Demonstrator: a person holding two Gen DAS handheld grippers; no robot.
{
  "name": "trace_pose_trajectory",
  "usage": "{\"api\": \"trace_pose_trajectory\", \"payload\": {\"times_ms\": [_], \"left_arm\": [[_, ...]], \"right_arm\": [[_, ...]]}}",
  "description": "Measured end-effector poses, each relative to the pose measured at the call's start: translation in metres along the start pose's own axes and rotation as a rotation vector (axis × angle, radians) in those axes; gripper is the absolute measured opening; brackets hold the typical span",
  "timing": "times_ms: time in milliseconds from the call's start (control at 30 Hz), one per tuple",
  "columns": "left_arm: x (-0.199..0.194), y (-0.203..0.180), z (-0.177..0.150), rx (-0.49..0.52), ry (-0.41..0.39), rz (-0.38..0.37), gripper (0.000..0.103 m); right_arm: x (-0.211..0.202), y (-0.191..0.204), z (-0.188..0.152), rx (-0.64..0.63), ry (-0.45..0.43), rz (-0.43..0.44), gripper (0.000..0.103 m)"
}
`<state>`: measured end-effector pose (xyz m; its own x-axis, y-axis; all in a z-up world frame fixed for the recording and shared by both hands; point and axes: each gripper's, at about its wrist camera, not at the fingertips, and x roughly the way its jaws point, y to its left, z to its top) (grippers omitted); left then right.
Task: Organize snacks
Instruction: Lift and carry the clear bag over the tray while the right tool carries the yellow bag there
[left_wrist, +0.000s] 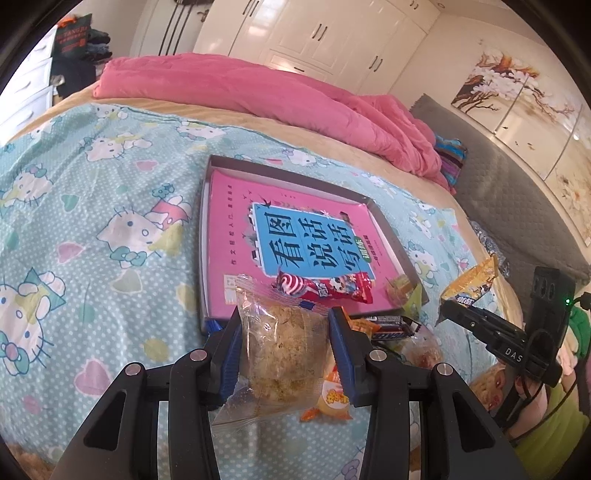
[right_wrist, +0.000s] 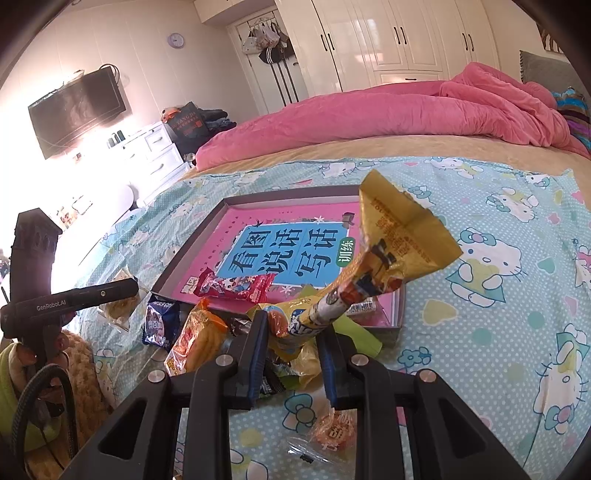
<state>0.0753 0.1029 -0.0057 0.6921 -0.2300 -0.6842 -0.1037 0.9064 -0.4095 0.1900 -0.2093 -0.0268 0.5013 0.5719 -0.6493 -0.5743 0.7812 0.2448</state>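
My left gripper (left_wrist: 283, 325) is shut on a clear packet of a crumbly brown cake (left_wrist: 282, 345), held just above the bed in front of the tray. My right gripper (right_wrist: 291, 332) is shut on a yellow snack packet (right_wrist: 384, 254) that sticks up over the tray's near right corner; it also shows in the left wrist view (left_wrist: 471, 282). The shallow grey tray (left_wrist: 291, 168) (right_wrist: 192, 254) holds a pink book. A red snack packet (left_wrist: 330, 286) (right_wrist: 236, 286) lies on the book's near edge.
Loose snacks lie on the Hello Kitty sheet before the tray: an orange packet (right_wrist: 197, 338), a blue packet (right_wrist: 160, 321), a dark bar (left_wrist: 389, 325), a small orange sweet (right_wrist: 332, 428). A pink duvet (left_wrist: 258, 96) lies behind the tray.
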Motion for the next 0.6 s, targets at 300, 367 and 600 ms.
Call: {"api": "trace_pose_trajectory", "payload": {"times_ms": [300,367,600], "left_arm": [[0.008,0.002,0.014,0.0,-0.022,-0.003,0.045],[0.01,0.002,0.018,0.001,-0.029,-0.004,0.045],[0.017,0.001,0.026,0.007,-0.033,-0.001,0.045]], "right_arm": [[0.007,0.004,0.006,-0.022,-0.008,0.002,0.027],[0.01,0.004,0.006,-0.02,-0.002,0.002,0.027],[0.014,0.009,0.012,-0.032,-0.01,-0.004,0.027]]}}
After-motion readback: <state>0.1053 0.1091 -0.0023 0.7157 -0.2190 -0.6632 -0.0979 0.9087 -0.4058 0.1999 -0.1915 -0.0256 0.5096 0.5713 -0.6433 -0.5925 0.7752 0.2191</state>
